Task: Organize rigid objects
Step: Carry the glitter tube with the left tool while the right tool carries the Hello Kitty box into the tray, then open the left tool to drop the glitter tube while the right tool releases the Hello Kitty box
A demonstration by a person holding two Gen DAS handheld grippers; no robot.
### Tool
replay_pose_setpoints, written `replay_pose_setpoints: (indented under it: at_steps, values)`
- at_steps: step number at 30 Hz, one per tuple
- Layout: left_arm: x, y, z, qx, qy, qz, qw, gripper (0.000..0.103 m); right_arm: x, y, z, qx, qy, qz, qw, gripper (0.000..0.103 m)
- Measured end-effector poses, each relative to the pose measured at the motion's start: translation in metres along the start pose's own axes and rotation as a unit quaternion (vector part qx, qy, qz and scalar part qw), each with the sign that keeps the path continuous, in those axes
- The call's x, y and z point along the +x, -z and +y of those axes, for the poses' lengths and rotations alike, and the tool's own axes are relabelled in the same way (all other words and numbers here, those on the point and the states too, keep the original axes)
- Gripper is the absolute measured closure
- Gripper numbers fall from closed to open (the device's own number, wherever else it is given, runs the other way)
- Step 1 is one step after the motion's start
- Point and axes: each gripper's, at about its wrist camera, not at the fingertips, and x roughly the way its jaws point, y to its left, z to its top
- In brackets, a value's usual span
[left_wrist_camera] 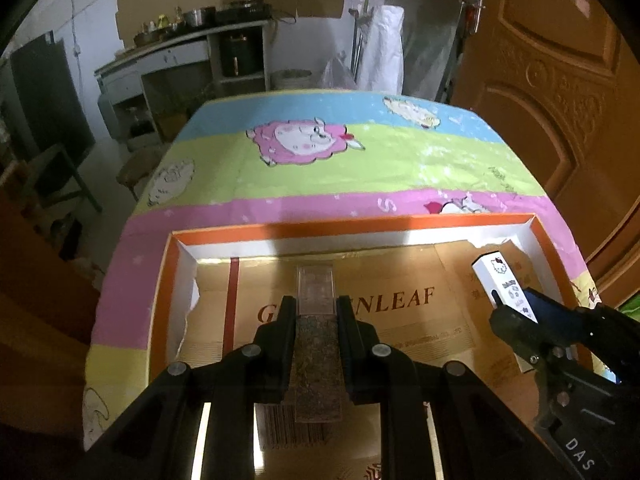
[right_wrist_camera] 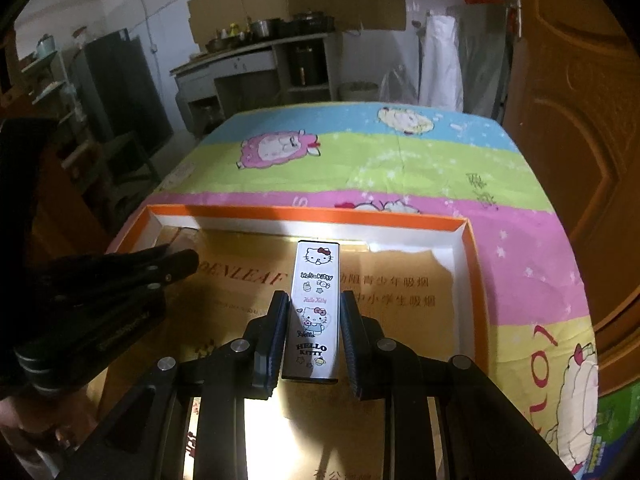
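My left gripper (left_wrist_camera: 316, 304) is shut on a long clear box with dark speckled contents (left_wrist_camera: 316, 344), held over the floor of an orange-rimmed cardboard tray (left_wrist_camera: 352, 222). My right gripper (right_wrist_camera: 314, 300) is shut on a white Hello Kitty box (right_wrist_camera: 316, 304), held over the right part of the same tray (right_wrist_camera: 308, 213). In the left wrist view the right gripper (left_wrist_camera: 516, 304) and the Hello Kitty box (left_wrist_camera: 500, 280) appear at the tray's right side. In the right wrist view the left gripper (right_wrist_camera: 120, 276) shows at the left.
The tray lies on a table covered by a cartoon sheep cloth (left_wrist_camera: 360, 160). A brown wooden door (left_wrist_camera: 560, 100) stands to the right. A counter with pots (left_wrist_camera: 192, 36) and a dark cabinet (right_wrist_camera: 120, 88) stand at the back.
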Motion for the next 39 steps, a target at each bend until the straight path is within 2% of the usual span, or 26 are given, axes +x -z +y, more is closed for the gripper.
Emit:
replay_pose_setpoints:
  at_steps: [5, 9, 10, 11, 13, 16, 23, 28, 34, 39]
  values:
    - [0.011, 0.001, 0.001, 0.001, -0.002, 0.025, 0.9997, 0.082, 0.01, 0.003, 0.002, -0.006, 0.022, 0.028, 0.999, 0.076]
    - [0.011, 0.003, 0.0, 0.017, 0.001, 0.024, 0.9996, 0.078, 0.02, 0.008, 0.001, -0.007, 0.034, 0.045, 0.998, 0.076]
    - [0.011, 0.003, 0.0, 0.018, 0.006, 0.024, 0.9995, 0.07, 0.021, 0.008, 0.001, -0.01, 0.039, 0.048, 0.998, 0.076]
    - [0.011, 0.003, 0.0, 0.019, 0.012, 0.024, 0.9995, 0.057, 0.021, 0.008, 0.002, -0.012, 0.043, 0.046, 0.998, 0.075]
    - [0.012, 0.004, -0.001, 0.024, 0.013, 0.03, 0.9992, 0.041, 0.02, 0.009, 0.003, -0.02, 0.044, 0.047, 0.998, 0.067]
    - [0.009, 0.006, -0.001, 0.03, 0.015, 0.025, 0.9991, 0.041, 0.02, 0.009, 0.002, -0.019, 0.051, 0.048, 0.997, 0.056]
    - [-0.034, 0.013, 0.015, -0.006, 0.043, -0.027, 0.9987, 0.041, -0.007, 0.016, -0.001, -0.002, 0.063, 0.029, 0.998, 0.056]
    - [-0.06, 0.029, 0.017, -0.021, 0.055, -0.039, 0.9975, 0.041, -0.03, 0.027, 0.006, -0.005, 0.069, 0.019, 0.997, 0.056]
    - [-0.097, 0.058, 0.007, -0.011, 0.037, -0.064, 0.9972, 0.041, -0.061, 0.049, 0.019, -0.005, 0.066, -0.004, 0.998, 0.056]
    - [-0.138, 0.075, 0.01, -0.036, 0.038, -0.103, 0.9933, 0.041, -0.089, 0.075, 0.025, 0.005, 0.075, -0.03, 0.997, 0.056]
